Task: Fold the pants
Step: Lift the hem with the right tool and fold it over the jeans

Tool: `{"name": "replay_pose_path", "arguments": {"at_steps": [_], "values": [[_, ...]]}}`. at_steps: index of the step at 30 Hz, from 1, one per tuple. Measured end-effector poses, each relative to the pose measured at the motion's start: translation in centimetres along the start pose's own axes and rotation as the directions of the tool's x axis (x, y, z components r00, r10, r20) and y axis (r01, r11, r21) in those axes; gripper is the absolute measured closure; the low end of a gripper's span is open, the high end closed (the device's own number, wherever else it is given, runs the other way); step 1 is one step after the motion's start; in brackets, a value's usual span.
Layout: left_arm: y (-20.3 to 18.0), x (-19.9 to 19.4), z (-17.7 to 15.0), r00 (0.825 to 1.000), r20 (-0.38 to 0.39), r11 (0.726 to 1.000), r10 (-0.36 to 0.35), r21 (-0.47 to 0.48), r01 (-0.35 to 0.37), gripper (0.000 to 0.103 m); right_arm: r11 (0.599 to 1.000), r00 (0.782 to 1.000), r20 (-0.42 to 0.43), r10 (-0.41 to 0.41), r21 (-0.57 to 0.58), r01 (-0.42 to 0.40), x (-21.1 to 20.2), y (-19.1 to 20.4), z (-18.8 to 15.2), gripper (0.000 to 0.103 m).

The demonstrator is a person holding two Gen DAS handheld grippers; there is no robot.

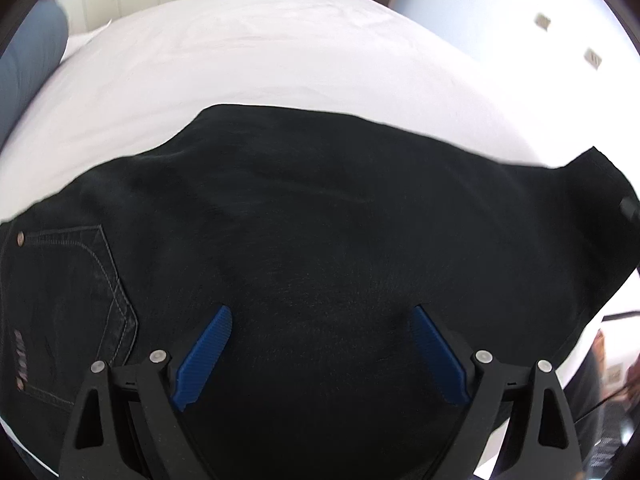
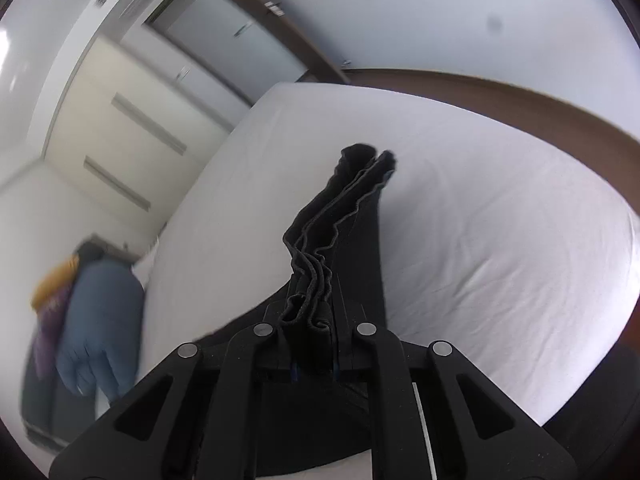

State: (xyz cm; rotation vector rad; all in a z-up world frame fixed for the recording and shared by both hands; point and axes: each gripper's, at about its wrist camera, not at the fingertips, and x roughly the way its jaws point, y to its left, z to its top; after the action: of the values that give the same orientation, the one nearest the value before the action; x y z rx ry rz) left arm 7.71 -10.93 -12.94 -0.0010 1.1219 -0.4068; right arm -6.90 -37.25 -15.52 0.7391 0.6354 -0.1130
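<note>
While my right gripper (image 2: 312,320) is clamping the bunched hem ends of the pants (image 2: 344,216) between nearly closed jaws, the gathered edges are running straight out ahead of the fingers and standing clear of the bed (image 2: 500,220). My left gripper (image 1: 320,352) is hanging with its jaws spread wide and gripping nothing; its blue pads (image 1: 204,356) are straddling the flat dark cloth of the pants (image 1: 320,220), which is lying directly beneath them on the white sheet. Outward from the left jaws, the back pocket (image 1: 80,280) is sitting at the left of that view, so I am judging the waist end to be on that side, with the long axis running across the view toward the lifted corner at the right. I am judging that the coming move turns on this axis: the right hand, already holding the leg ends, is the one placed to carry them along it toward the waist, while the left is nearer the body of the garment for pinning it.
</note>
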Motion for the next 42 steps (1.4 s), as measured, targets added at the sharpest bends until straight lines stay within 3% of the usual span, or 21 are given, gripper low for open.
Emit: {"name": "replay_pose_path", "arguments": {"at_steps": [2, 4, 7, 10, 15, 19, 25, 27, 29, 31, 36, 42], "values": [[1.3, -0.6, 0.1, 0.999, 0.007, 0.997, -0.046, -0.067, 0.047, 0.010, 0.969, 0.998, -0.050, -0.032, -0.247, 0.019, 1.7, 5.6, -2.4, 0.094], [2.3, -0.9, 0.1, 0.994, 0.013, 0.987, -0.107, -0.118, 0.108, 0.010, 0.901, 0.992, -0.094, -0.084, -0.432, 0.036, 3.9, 9.4, -5.6, 0.094], [2.9, -1.1, 0.5, 0.984, 0.009, 0.972, -0.176, -0.155, 0.175, 0.010, 0.800, 0.976, -0.138, -0.167, -0.598, 0.053, 7.4, 12.1, -10.5, 0.094], [3.0, -1.1, 1.1, 0.972, 0.009, 0.956, -0.234, -0.180, 0.232, 0.007, 0.770, 0.961, -0.173, -0.216, -0.636, 0.059, 9.6, 12.1, -13.0, 0.094], [2.3, -0.1, 2.7, 0.938, 0.000, 0.910, -0.348, -0.240, 0.337, 0.003, 0.770, 0.971, -0.146, -0.188, -0.635, 0.054, 7.0, 11.9, -14.1, 0.094], [0.9, 0.8, 4.4, 0.916, -0.026, 0.890, -0.401, -0.246, 0.383, 0.003, 0.755, 0.979, -0.112, -0.171, -0.653, 0.058, 6.0, 12.8, -14.3, 0.094], [0.7, 2.4, 5.4, 0.905, -0.094, 0.887, -0.414, -0.267, 0.377, 0.003, 0.709, 0.988, -0.071, -0.135, -0.703, 0.047, 4.3, 15.2, -15.2, 0.094], [1.2, 2.3, 5.3, 0.904, -0.108, 0.889, -0.413, -0.262, 0.375, 0.014, 0.697, 0.990, -0.070, -0.122, -0.716, 0.036, 3.9, 16.0, -15.6, 0.094], [1.0, 2.6, 4.6, 0.899, -0.131, 0.890, -0.418, -0.257, 0.376, 0.055, 0.681, 0.991, -0.074, -0.114, -0.732, 0.024, 3.7, 16.7, -16.1, 0.094], [1.2, 2.8, 3.9, 0.895, -0.155, 0.894, -0.417, -0.249, 0.374, 0.076, 0.667, 0.991, -0.080, -0.108, -0.745, 0.012, 3.6, 17.4, -16.5, 0.094], [4.1, 1.6, 3.9, 0.903, -0.146, 0.903, -0.405, -0.219, 0.369, 0.084, 0.646, 0.989, -0.106, -0.106, -0.763, -0.013, 3.5, 18.7, -17.5, 0.094], [7.2, 0.9, 4.0, 0.922, -0.173, 0.935, -0.347, -0.137, 0.326, 0.090, 0.612, 0.984, -0.151, -0.098, -0.789, -0.060, 4.9, 21.3, -18.7, 0.094]]}}
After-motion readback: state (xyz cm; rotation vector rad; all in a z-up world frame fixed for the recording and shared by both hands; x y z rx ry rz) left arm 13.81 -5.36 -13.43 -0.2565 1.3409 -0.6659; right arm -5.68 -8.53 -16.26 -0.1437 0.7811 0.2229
